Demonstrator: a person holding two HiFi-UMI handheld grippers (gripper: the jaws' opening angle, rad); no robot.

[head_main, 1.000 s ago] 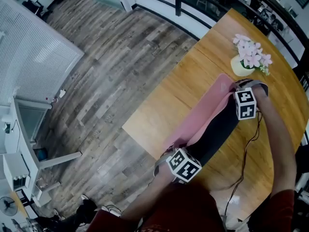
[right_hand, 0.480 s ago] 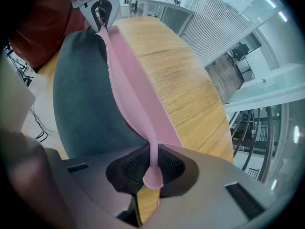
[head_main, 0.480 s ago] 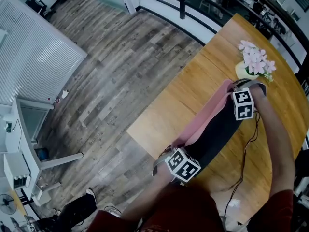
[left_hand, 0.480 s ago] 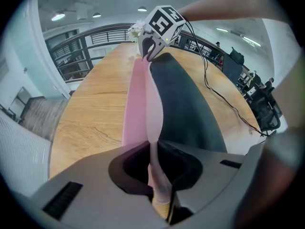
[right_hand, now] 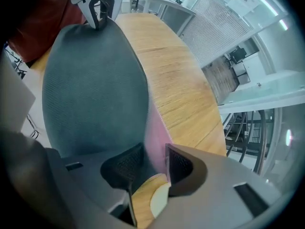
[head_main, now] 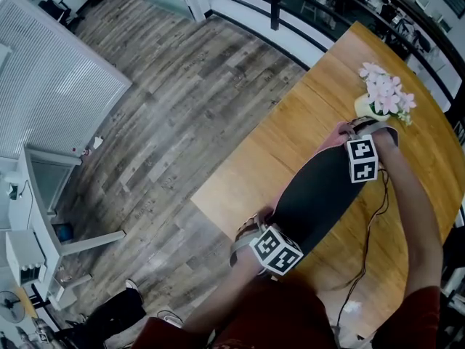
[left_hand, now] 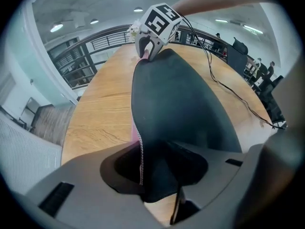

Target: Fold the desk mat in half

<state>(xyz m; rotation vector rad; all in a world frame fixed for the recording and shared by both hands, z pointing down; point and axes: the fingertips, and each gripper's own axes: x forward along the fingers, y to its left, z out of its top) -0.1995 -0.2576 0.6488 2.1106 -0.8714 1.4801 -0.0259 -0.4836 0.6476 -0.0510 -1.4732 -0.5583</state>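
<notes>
The left tongs are partly open and have just been opening. The near corner of the desk mat sits in the gap between them, but the pads do not squeeze it. In the head view, the marker cube covers their tips.

The mat lies flat on the wooden tabletop, folded over with its dark side up. Its pink side is almost all hidden below. Only a thin pink strip peeks out along the left edge.

The right tongs are at the far corner. They are partly open too and have just been opening, with the pink edge loose between them.

Past them stands a small pot of pink flowers, and part of the pot is hidden behind the tongs. The right side of the tabletop is cut off by the picture edge, and the person's arm covers some of it.
</notes>
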